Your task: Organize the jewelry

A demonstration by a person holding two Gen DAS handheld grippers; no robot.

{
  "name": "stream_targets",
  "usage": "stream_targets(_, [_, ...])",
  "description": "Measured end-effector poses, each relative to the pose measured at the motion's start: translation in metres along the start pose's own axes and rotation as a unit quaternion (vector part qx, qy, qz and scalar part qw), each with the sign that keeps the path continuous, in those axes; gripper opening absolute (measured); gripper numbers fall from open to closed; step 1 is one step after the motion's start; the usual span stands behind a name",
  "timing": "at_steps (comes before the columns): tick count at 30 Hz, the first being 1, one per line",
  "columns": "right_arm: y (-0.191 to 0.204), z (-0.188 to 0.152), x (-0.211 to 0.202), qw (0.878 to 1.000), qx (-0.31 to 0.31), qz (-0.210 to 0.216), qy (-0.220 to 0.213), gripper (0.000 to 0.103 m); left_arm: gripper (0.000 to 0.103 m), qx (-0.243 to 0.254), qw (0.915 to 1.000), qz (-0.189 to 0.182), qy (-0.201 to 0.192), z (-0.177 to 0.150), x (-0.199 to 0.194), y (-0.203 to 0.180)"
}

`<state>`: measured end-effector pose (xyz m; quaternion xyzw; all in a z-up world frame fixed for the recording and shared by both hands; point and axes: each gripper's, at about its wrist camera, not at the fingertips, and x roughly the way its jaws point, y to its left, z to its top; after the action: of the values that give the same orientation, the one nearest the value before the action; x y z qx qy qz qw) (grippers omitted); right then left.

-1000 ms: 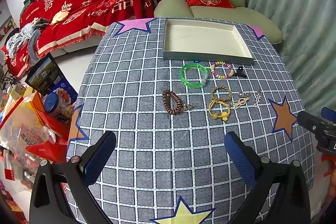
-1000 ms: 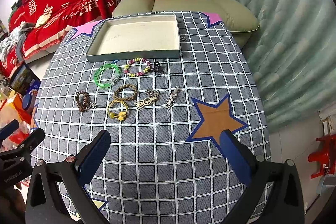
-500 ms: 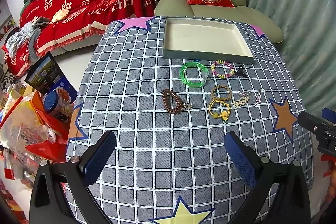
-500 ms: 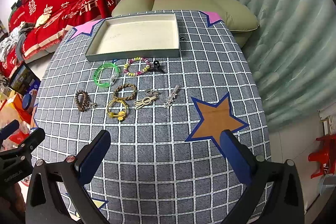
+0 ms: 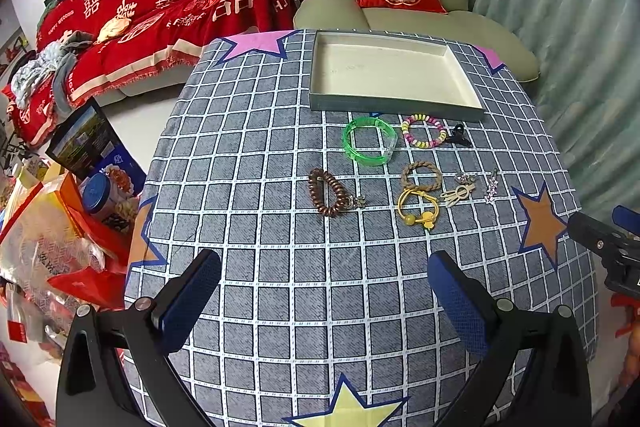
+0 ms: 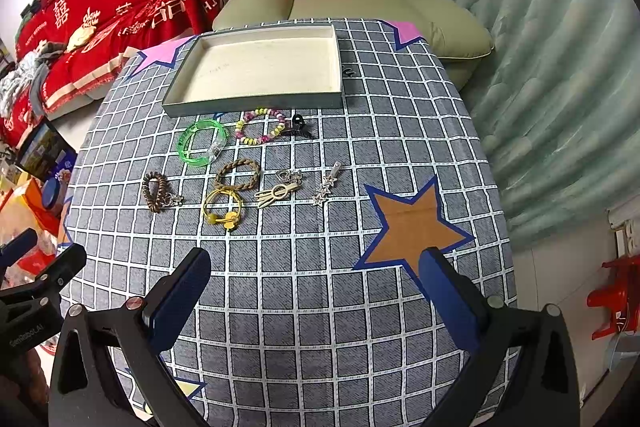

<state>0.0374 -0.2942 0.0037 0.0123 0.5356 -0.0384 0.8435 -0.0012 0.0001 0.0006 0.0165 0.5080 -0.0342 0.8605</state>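
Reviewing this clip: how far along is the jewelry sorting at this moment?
Nothing looks done: the tray holds no jewelry. Nothing is in hand either; the left gripper and right gripper are both open above the tablecloth. All pieces remain in front of the tray, among them the green bangle, beaded bracelet, brown coil hair tie, yellow hair tie and star hair clip.

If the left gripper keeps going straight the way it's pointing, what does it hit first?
Probably bare tablecloth. The open left gripper holds nothing. The nearest jewelry in line is the brown coil bracelet, further ahead. Depth is hard to judge.
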Motion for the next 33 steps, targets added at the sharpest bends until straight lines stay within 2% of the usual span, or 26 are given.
stream_targets(33, [-0.0024, -0.0013, 0.0014, 1.0, 0.005, 0.0, 0.003, 0.103, 0.103, 0.001, 1.0, -0.001, 0.003, -0.0024, 0.0026, 0.0012])
